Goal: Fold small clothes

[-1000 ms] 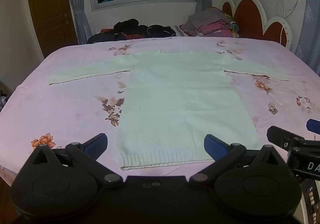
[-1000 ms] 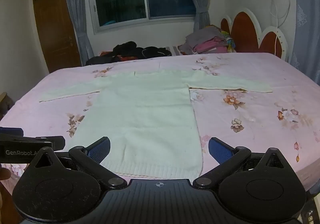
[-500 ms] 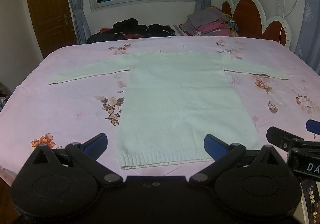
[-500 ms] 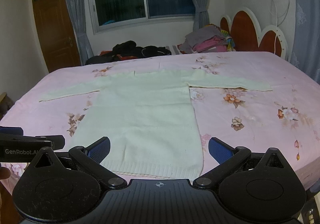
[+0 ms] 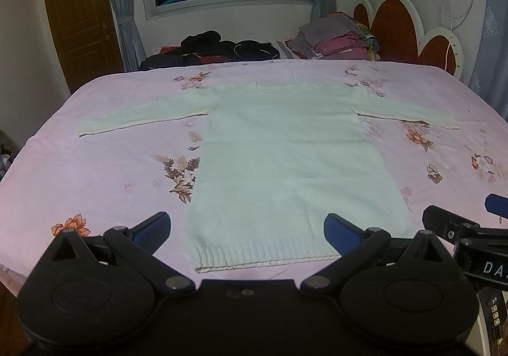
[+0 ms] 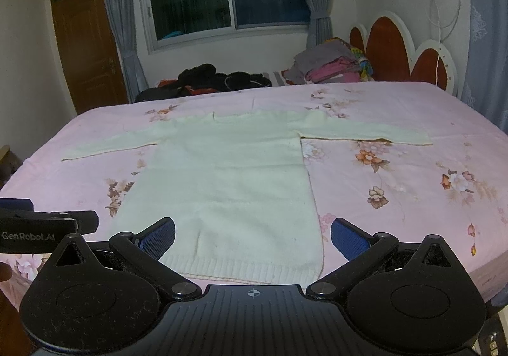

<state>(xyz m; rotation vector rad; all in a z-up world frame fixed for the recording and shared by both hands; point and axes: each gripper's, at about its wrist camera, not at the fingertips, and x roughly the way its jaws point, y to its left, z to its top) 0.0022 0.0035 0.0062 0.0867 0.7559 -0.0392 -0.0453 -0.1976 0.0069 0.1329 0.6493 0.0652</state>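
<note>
A pale cream knit sweater (image 5: 285,165) lies flat on the pink floral bed (image 5: 95,171), both sleeves spread out to the sides, ribbed hem toward me. It also shows in the right wrist view (image 6: 228,184). My left gripper (image 5: 246,230) is open and empty, held just above the hem near the bed's front edge. My right gripper (image 6: 252,237) is open and empty, also over the hem, toward its right corner. Each gripper shows at the edge of the other's view.
A pile of dark clothes (image 5: 209,49) and a stack of folded clothes (image 5: 333,38) lie at the far side of the bed. A red and white headboard (image 5: 412,35) stands at the right. A wooden door (image 5: 79,16) is at the far left.
Both grippers have lifted and tilted slightly, so the sweater sits a little lower in each view. The sweater has not moved and both grippers stay open.
</note>
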